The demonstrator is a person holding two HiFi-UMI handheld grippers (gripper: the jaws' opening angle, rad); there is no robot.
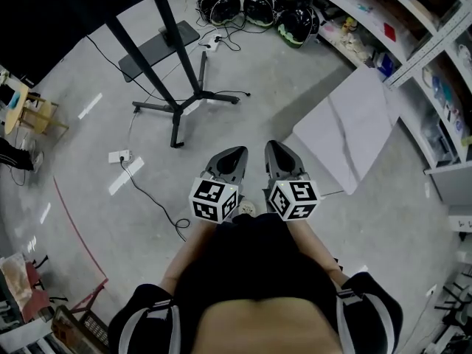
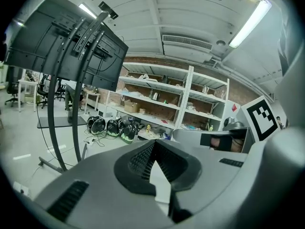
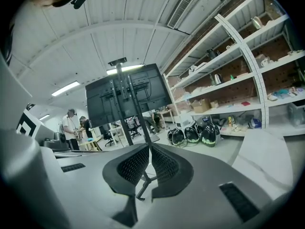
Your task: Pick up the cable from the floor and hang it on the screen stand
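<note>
Black screen stand (image 1: 179, 103), one; hand-held grippers (image 1: 234, 153) (image 1: 274, 147), two, both closed, empty

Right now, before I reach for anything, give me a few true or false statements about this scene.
1. The left tool and right tool both hold nothing. True.
2. The black cable by the white power strip hangs on the screen stand. False: it lies on the floor.
3. The helmets sit on a shelf. False: they lie on the floor beside the shelves.
4. The right tool's jaws stand wide open. False: they are together.
5. The screen stand is ahead, left of both tools. True.
</note>
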